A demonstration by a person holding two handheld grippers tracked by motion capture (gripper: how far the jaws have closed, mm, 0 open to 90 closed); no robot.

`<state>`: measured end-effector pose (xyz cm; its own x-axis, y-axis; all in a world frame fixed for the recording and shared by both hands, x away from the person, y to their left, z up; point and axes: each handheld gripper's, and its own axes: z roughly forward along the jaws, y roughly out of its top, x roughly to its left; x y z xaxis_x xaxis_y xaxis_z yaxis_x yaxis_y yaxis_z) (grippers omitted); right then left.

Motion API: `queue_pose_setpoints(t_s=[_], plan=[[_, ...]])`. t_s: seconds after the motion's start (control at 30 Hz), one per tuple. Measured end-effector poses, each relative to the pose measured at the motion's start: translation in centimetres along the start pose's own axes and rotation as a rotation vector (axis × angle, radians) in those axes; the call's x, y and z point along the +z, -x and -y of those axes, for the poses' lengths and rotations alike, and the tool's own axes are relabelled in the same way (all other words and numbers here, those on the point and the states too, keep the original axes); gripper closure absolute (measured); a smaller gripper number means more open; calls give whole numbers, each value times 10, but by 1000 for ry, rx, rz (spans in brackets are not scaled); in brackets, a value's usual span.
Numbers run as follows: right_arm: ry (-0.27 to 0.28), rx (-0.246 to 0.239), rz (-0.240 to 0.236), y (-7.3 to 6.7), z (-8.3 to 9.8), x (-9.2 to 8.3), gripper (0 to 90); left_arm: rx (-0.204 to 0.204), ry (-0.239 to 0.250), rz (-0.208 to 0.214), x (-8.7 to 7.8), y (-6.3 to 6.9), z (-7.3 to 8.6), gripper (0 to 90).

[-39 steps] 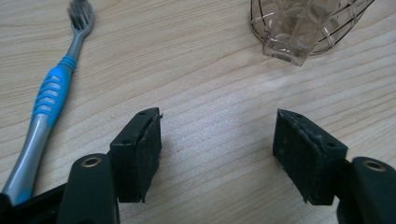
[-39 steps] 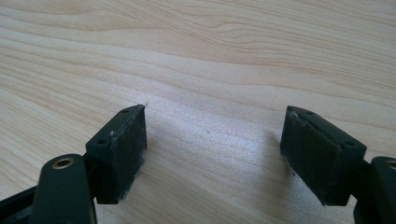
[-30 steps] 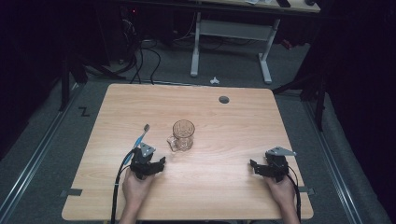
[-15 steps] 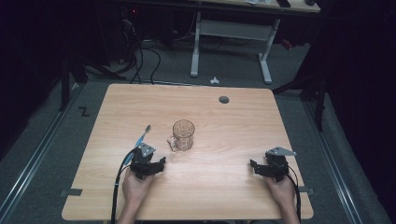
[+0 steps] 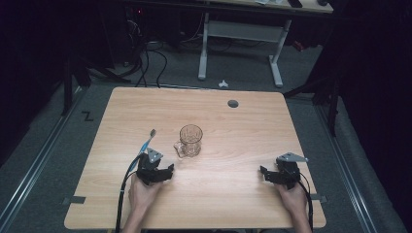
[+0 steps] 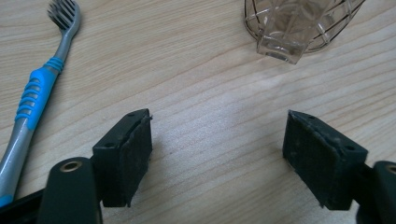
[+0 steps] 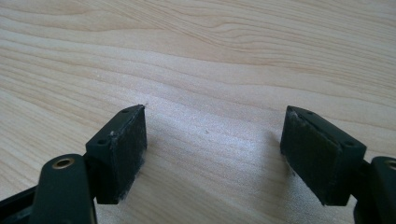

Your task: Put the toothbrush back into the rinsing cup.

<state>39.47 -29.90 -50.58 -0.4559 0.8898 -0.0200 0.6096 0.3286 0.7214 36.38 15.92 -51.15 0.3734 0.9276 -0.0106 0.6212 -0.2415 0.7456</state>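
Two black grippers are seen, the left gripper [image 5: 167, 171] and the right gripper [image 5: 264, 173], each topped by a grey three-cornered plate and trailed by a black cable. Each jaw is formed as a black block faced with a worn dark pad, with small holes along its edge and a brass-ringed hole at its base. The forearms are bare.

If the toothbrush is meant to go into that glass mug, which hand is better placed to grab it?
Probably the left. The left gripper sits open right beside the toothbrush and close to the glass mug. The right gripper, also open, rests far across the table.
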Motion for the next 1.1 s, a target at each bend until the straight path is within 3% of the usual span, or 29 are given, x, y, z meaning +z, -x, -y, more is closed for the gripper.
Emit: queue_pose_setpoints(t_s=[0.6,1.1], plan=[[0,0,0,0,0,0,229,-15,9,13,-9,3,2,313],[0,0,0,0,0,0,229,-1,6,13,-19,6,5,334]])
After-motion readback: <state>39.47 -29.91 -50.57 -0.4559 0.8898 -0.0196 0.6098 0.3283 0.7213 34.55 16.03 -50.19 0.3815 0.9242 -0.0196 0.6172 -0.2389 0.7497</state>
